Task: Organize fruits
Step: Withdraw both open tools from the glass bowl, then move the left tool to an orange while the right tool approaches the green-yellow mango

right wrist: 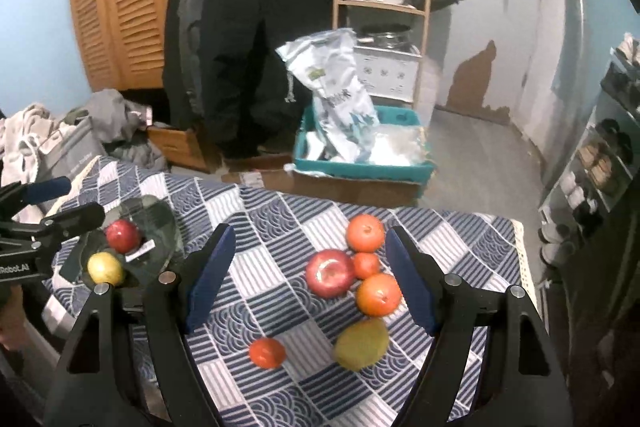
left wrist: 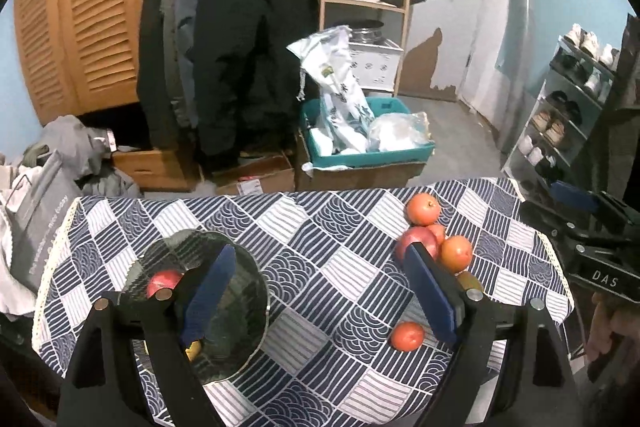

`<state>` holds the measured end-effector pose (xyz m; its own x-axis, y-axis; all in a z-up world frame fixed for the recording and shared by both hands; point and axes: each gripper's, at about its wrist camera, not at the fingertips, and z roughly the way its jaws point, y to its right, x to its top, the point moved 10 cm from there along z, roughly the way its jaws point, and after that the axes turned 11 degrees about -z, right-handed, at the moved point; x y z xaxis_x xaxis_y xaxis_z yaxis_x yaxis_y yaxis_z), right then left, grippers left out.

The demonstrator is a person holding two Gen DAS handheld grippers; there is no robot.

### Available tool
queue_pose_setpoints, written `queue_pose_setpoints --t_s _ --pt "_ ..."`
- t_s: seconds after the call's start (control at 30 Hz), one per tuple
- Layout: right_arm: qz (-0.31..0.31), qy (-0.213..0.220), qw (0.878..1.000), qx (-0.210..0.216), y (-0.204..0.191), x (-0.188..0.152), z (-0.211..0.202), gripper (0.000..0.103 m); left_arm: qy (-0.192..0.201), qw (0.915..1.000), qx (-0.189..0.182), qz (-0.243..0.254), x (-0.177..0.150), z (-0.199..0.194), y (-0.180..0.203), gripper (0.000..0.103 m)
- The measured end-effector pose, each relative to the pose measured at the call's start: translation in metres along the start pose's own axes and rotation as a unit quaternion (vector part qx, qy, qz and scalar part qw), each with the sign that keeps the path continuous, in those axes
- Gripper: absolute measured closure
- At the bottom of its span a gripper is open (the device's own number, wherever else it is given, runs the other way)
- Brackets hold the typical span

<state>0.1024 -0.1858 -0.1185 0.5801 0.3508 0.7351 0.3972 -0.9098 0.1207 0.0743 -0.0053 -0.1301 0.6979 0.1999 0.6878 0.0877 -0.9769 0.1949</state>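
Observation:
In the left wrist view my left gripper (left wrist: pixel 320 251) hangs open over the checked tablecloth, empty. Its left finger crosses a dark glass plate (left wrist: pixel 244 291) that holds a red apple (left wrist: pixel 164 283) and a yellow fruit (left wrist: pixel 194 349). In the right wrist view my right gripper (right wrist: pixel 308 233) is open and empty above a loose group: a red apple (right wrist: pixel 330 273), two oranges (right wrist: pixel 365 233) (right wrist: pixel 378 294), a small tangerine (right wrist: pixel 366 264), a green-yellow fruit (right wrist: pixel 362 343) and another tangerine (right wrist: pixel 267 352). The plate (right wrist: pixel 160 219) lies to its left, with the left gripper (right wrist: pixel 68 201) beside it.
The tablecloth (left wrist: pixel 320 219) ends at a far edge and a lace-trimmed right edge (right wrist: pixel 524 259). Beyond stand a teal crate (right wrist: pixel 360 167) on cardboard boxes, hanging dark coats (left wrist: pixel 224 47), a wooden shelf and a shoe rack (left wrist: pixel 568 115). A person's hand (left wrist: pixel 612 331) shows at the right.

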Motion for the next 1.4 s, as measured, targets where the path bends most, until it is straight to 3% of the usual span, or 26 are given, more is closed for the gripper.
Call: queue_pose_setpoints --t_s 0.57,0.77,1.03,1.4 --pt "0.044 -0.055 0.997 -0.017 0.052 -0.057 0.016 0.025 -0.104 0.9941 -0.023 0.024 -0.064 0.061 0.046 0.015" --pt "0.051 -0.091 0.994 -0.016 0.054 -0.082 0.037 0.025 -0.148 0.9884 -0.025 0.025 -0.089 0.089 0.053 0.015" --pt "0.072 -0.142 0.987 0.01 0.049 -0.117 0.069 0.025 -0.174 0.9833 -0.018 0.048 -0.119 0.121 0.067 0.015" --pt "0.1 -0.197 0.975 0.015 0.051 -0.164 0.093 0.025 -0.233 0.9699 -0.012 0.071 -0.164 0.157 0.07 0.015"
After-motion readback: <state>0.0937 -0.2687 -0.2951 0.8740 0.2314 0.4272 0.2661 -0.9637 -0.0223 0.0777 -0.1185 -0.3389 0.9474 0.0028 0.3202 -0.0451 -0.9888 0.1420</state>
